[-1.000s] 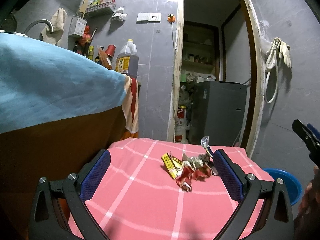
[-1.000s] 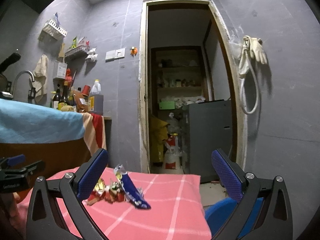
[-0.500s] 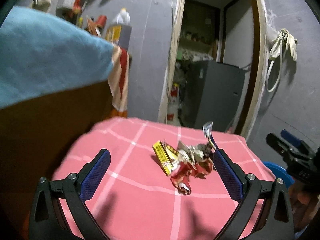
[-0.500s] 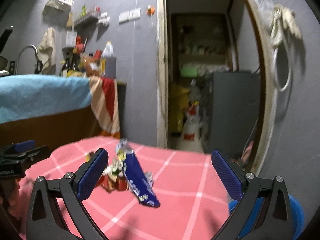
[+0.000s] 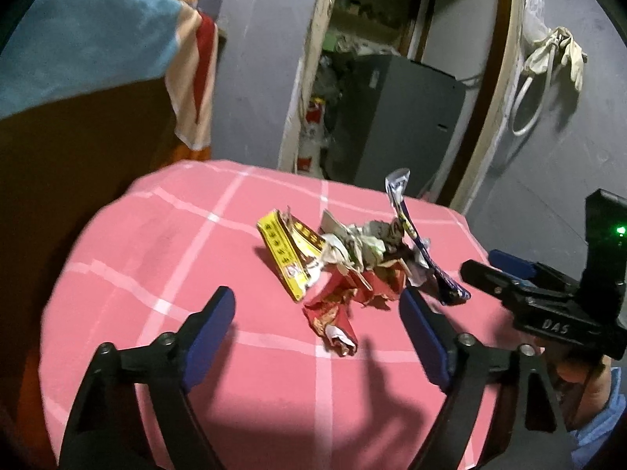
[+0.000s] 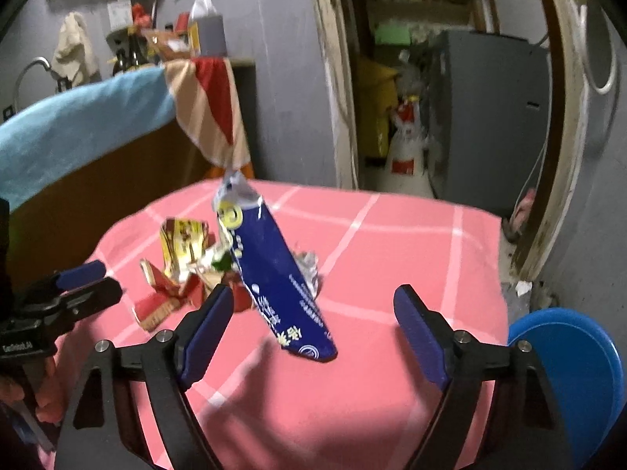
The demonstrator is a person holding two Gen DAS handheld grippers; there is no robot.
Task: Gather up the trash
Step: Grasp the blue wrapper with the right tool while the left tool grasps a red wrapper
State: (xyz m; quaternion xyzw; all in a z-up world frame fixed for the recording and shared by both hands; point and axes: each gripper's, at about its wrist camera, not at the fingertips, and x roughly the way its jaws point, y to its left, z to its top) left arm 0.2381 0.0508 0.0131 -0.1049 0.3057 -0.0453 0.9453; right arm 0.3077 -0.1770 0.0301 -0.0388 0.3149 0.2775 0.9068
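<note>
Trash pile [image 5: 345, 266] sits mid-frame in the left wrist view, on the pink checked cloth [image 5: 176, 235] covering the tabletop. Pile contents: yellow box wrapper [image 5: 284, 262] at the pile's left, crumpled whitish paper [image 5: 360, 243] in the middle, red foil wrapper [image 5: 333, 309] at the lower edge, blue wrapper [image 5: 415, 235] on the right side, standing tilted with its torn top up.

Left hand-held gripper [image 5: 317, 313]: fingers apart and closing. The red wrapper's lower end lies in the gap between them, no pad on it. Its right finger tip sits just beside the pile's lower right edge.

Right hand-held gripper [image 6: 309, 311]: fingers apart and closing. The blue wrapper [image 6: 274, 274] is in the gap, leaning from upper left to lower right, nearer the left pad; cannot tell if that pad touches it, the right pad is clear of it. The rest of the pile [image 6: 180, 258] is left of the blue wrapper in this view.

Each gripper shows in the other's camera: the right one at right edge of the left view [image 5: 505, 274], the left one at left edge of the right view [image 6: 90, 282], both near the pile from opposite sides.

Blue round basin [image 6: 568, 368] at lower right of the right view, beside the tabletop and below its level. Doorway [image 5: 411, 58] in the upper centre. Blue towel [image 5: 78, 31] at upper left. Both frames are slightly motion-blurred.
</note>
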